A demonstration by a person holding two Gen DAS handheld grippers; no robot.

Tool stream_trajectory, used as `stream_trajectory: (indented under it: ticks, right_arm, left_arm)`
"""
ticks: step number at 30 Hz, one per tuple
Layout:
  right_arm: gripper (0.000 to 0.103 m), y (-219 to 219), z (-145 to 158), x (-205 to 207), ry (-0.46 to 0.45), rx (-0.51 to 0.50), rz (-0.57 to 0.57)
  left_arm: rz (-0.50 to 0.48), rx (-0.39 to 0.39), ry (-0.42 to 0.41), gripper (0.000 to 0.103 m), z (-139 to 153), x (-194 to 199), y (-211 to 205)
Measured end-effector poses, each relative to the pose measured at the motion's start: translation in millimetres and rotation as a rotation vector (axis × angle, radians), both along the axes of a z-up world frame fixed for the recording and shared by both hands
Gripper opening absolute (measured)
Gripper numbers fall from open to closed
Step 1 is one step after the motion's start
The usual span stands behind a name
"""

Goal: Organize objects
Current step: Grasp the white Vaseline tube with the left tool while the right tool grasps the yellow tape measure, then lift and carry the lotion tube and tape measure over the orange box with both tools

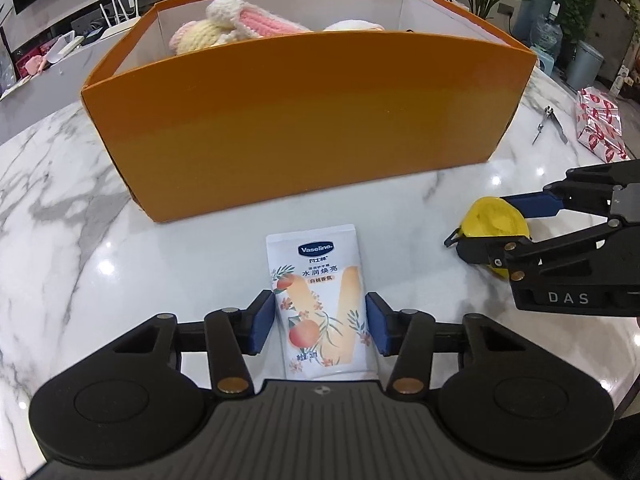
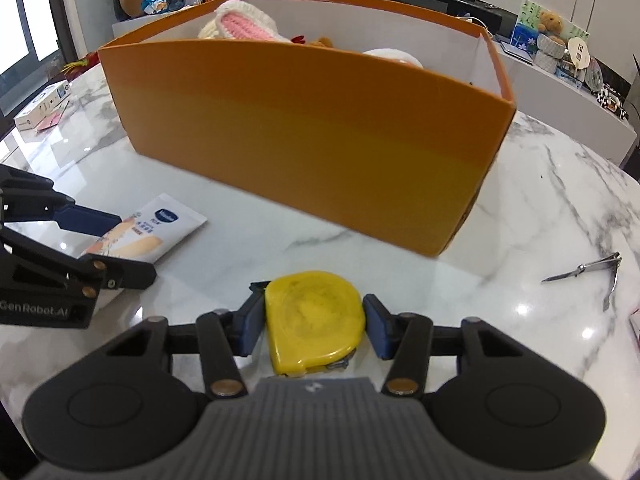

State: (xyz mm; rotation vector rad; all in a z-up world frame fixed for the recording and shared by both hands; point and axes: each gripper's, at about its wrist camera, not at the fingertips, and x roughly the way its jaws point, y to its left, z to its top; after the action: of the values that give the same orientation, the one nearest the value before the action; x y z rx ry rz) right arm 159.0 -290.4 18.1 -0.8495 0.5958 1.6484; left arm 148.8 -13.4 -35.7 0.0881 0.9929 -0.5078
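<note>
A white Vaseline tube (image 1: 320, 304) lies on the marble table between the blue pads of my left gripper (image 1: 320, 326); the pads touch its sides. It also shows in the right wrist view (image 2: 148, 232). A yellow tape measure (image 2: 314, 322) lies between the pads of my right gripper (image 2: 314, 326), which press on its sides; it shows in the left wrist view too (image 1: 494, 222). An orange box (image 1: 304, 128) stands just beyond both, holding knitted plush toys (image 1: 240, 26).
Nail clippers (image 2: 592, 274) lie on the table to the right, also in the left wrist view (image 1: 550, 122). A red-and-white packet (image 1: 600, 126) lies at the far right. A small white box (image 2: 42, 106) sits at the left edge. Shelves with clutter stand behind.
</note>
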Motion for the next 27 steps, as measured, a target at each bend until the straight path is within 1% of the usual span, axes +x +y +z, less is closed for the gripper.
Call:
stream_trajectory:
  ticks: [3,7,9,14,27]
  right_arm:
    - [0.054,-1.1,2.3,3.3,0.019,-0.008,-0.006]
    - [0.054,-4.0,4.0,1.3,0.012,0.000,-0.001]
    - [0.054,-5.0,6.3,0.6,0.014,0.005,0.001]
    - [0.054,-8.3,12.2,1.3,0.016,0.018,0.003]
    - [0.054,-16.9,24.4,-1.7,0.012,0.030,0.011]
  left_arm:
    - [-0.009,-0.007,0.003,0.056,0.7,-1.3,-0.9]
    - [-0.015,0.012,-0.029,0.056,4.6,-6.0,-6.2]
    - [-0.022,0.004,-0.040,0.056,7.3,-8.1,-5.9]
    - [-0.012,-0.014,-0.057,0.056,15.0,-10.6,-3.5]
    - [-0.008,-0.009,-0.091,0.056,30.4,-19.5,2.0]
